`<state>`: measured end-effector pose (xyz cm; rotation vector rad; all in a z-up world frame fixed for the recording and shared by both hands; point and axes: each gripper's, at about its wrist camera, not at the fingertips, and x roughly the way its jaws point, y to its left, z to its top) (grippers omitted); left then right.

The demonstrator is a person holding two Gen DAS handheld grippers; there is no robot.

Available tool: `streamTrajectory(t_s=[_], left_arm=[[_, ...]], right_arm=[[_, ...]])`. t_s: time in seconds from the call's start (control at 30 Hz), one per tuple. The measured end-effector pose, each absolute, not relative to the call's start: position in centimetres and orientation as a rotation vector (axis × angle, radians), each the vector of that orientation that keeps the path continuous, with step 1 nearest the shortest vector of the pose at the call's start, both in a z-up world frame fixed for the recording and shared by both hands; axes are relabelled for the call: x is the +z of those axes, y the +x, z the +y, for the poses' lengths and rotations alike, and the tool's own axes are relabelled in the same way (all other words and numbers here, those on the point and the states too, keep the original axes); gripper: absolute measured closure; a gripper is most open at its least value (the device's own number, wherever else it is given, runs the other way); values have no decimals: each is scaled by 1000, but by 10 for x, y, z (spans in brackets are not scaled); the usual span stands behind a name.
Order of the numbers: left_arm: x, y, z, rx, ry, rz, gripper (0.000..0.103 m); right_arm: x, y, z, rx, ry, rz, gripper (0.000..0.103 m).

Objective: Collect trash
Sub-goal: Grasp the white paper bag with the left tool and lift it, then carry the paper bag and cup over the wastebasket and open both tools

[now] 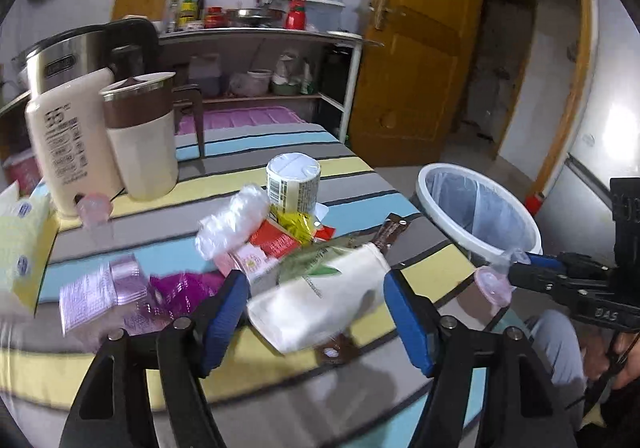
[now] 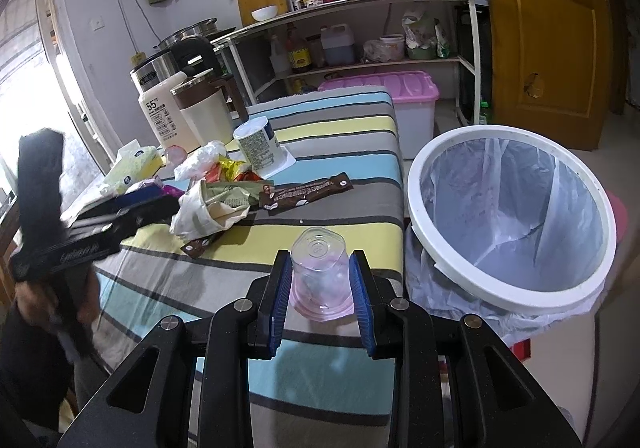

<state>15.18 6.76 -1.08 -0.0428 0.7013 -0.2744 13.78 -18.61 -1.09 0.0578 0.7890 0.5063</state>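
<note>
My left gripper (image 1: 316,312) stands open, its blue pads on either side of a crumpled white pouch with green leaf print (image 1: 320,304), which lies on the striped tablecloth (image 1: 360,168). Behind the pouch is a heap of trash: a clear plastic bag (image 1: 232,224), a red wrapper (image 1: 276,242), yellow foil (image 1: 298,226), a brown sachet (image 2: 306,190) and pink packets (image 1: 100,296). My right gripper (image 2: 321,262) is shut on a clear plastic cup with a pink rim (image 2: 318,248), held above the table's near edge, left of the white trash bin (image 2: 414,208) lined with a clear bag.
A white printed tub (image 1: 294,184), a cream kettle (image 1: 140,144), a cream bottle (image 1: 68,144) and a tissue pack (image 1: 20,248) stand on the table's far and left side. A metal shelf (image 2: 360,8), a pink-lidded box (image 2: 400,88) and a wooden door (image 2: 552,28) lie beyond.
</note>
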Motion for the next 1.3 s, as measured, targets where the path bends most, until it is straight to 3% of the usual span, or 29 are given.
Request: streamTrajectory(t_s=[0.37, 0.47, 0.53, 0.7, 0.93, 1.3], left_arm=[[-27, 151, 53, -482, 61, 775, 29], [-27, 143, 51, -481, 45, 770, 46], [-29, 140, 48, -443, 45, 780, 68], [-31, 136, 38, -404, 37, 791, 86], [-27, 127, 23, -365, 26, 776, 97], [-3, 122, 7, -345, -53, 709, 97]], right_arm=[[-12, 134, -180, 506, 41, 802, 72], [-11, 133, -180, 509, 40, 800, 72], [-10, 132, -181, 511, 41, 797, 72], [-7, 129, -183, 515, 45, 786, 72], [-3, 126, -190, 515, 52, 772, 72], [3, 129, -204, 496, 71, 744, 72]])
